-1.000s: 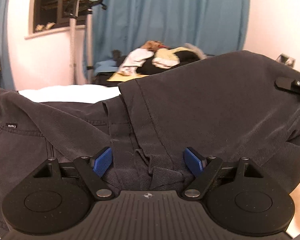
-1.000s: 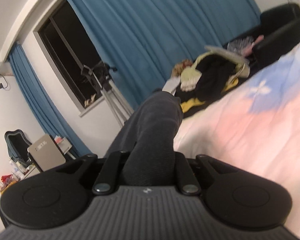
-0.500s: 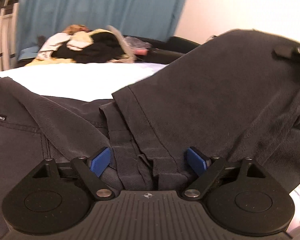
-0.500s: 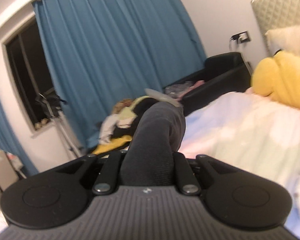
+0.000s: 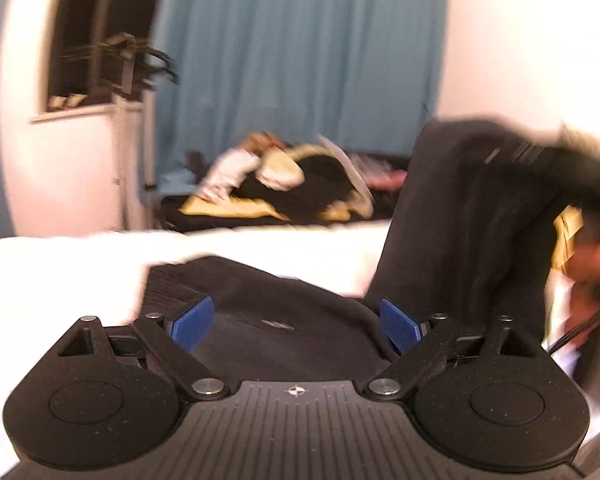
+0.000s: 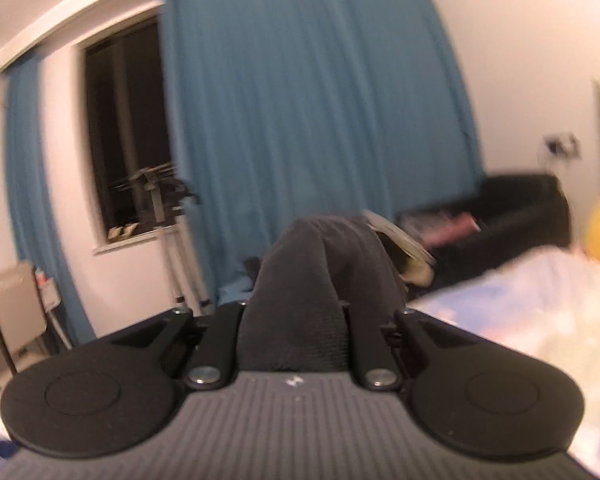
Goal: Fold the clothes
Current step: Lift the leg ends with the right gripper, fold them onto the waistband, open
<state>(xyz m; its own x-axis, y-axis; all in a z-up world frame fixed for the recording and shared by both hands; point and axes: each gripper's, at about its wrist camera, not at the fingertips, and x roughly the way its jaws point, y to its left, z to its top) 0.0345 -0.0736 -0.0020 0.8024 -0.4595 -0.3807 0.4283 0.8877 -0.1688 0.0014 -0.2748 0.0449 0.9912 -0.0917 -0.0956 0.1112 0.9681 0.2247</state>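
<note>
**Trousers being lifted at one end while the other end is being let go**

The dark trousers (image 5: 284, 332) are being held in two states. The right gripper (image 6: 294, 320) is being kept clamped on a thick roll of the fabric (image 6: 320, 280), which is bulging up and forward from between its jaws. The left gripper (image 5: 294, 322) is being shown with its blue pads (image 5: 192, 322) spread wide; cloth is lying in the gap between them, but is touched by neither pad as far as the blurred view allows.

Change over the last second: the bunched seam and hem formerly pressed between the left pads are no longer being seen there, and a flatter panel is lying in their place. The hanging leg (image 5: 460, 216), earlier spread across most of the left view, is now being drawn up and to the right of the left jaws, and bare bedsheet (image 5: 80, 264) is being exposed ahead of and to the left of them. (Motion blur is strong in both views.) This is being read as a fold in progress: one end carried, the other laid on the bed.

Edges and room: open sheet is being left ahead and left of the left jaws. To their right, the raised leg and a blurred hand (image 5: 592, 264) are crowding the space. Ahead of the right jaws the bed (image 6: 520, 304) is lying clear on their right side; a clothes pile (image 5: 284, 184) is lying beyond the far bed edge.
</note>
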